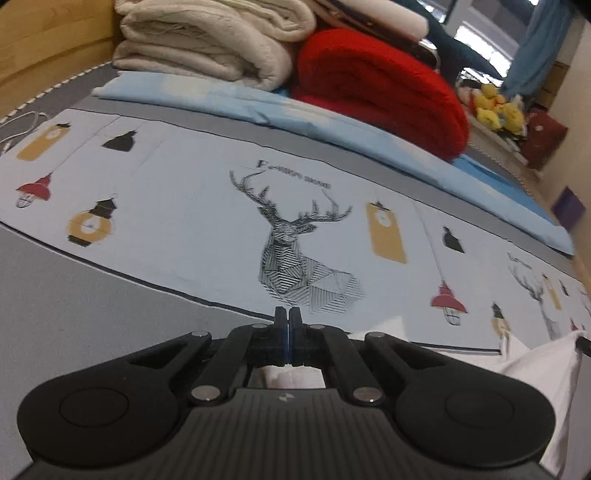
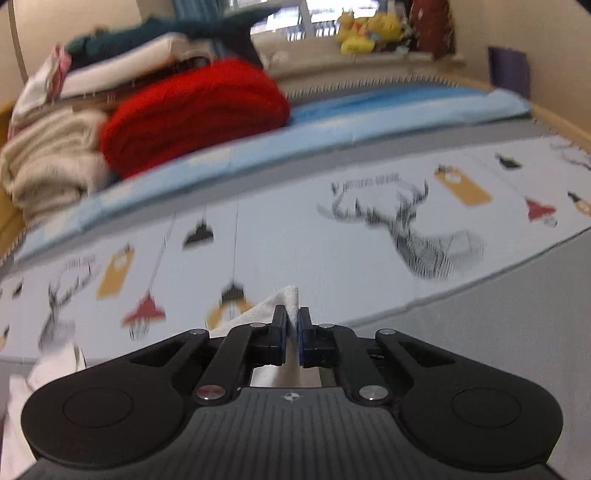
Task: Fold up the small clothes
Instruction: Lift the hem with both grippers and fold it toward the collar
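A white garment (image 1: 535,373) lies on the deer-print sheet (image 1: 184,206) and rises toward the right edge of the left wrist view. My left gripper (image 1: 287,314) is shut, pads together, with white cloth showing directly beneath them, so it seems to pinch an edge of the garment. In the right wrist view, a corner of the white garment (image 2: 286,299) sticks up between the pads of my right gripper (image 2: 292,314), which is shut on it. More of the cloth trails off to the lower left (image 2: 22,398).
At the back of the bed are a rolled red blanket (image 1: 376,88), a folded cream blanket (image 1: 207,44) and a flat light-blue quilt (image 1: 258,107). Yellow plush toys (image 2: 369,33) sit on a ledge beyond. A wooden bed frame (image 1: 37,44) borders the left.
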`<state>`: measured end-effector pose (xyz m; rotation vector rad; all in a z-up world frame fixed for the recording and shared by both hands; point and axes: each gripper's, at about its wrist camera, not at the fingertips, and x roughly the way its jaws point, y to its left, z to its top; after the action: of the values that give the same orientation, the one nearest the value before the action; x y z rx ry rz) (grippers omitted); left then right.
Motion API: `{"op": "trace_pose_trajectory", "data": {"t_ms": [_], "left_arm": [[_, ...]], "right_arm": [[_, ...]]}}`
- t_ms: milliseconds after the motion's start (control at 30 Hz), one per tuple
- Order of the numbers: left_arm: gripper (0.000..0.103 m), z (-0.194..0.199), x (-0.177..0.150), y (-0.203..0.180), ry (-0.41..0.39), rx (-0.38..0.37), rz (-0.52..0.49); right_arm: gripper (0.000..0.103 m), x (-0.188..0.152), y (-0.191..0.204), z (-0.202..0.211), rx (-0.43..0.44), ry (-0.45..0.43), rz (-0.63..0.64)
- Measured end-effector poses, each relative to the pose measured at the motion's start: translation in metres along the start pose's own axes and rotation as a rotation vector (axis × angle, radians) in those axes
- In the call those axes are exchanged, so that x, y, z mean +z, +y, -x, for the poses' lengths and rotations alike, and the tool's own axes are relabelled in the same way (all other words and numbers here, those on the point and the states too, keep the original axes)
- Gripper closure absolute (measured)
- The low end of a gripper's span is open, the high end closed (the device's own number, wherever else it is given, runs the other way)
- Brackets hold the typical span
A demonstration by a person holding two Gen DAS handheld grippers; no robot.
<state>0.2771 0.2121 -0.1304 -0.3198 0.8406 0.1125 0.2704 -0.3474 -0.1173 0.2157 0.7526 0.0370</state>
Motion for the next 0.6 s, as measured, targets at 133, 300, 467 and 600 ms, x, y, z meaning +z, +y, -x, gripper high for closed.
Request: {"op": "trace_pose_trajectory", "data": {"t_ms": [133, 300, 467, 600], "left_arm": [[0.08, -0.014, -0.002, 0.007, 0.145, -0.095, 0.097], [0.07, -0.027, -0.008, 0.014, 0.235, -0.086, 0.09], [0.076, -0.039, -0.016, 0.012, 0.277, -0.103, 0.094], [0.092, -0.026, -0.009, 0.002, 0.175, -0.089, 0.036]], "right_arm": [[0.098, -0.003, 0.005, -0.017, -0.052, 0.083, 0.023], [0.095, -0.008, 0.005, -0.032, -0.06, 0.158, 0.052], [0.093, -0.01, 0.0, -0.04, -0.054, 0.19, 0.007], [0.098, -0.01, 0.005, -0.038, -0.055, 0.173, 0.025]]}}
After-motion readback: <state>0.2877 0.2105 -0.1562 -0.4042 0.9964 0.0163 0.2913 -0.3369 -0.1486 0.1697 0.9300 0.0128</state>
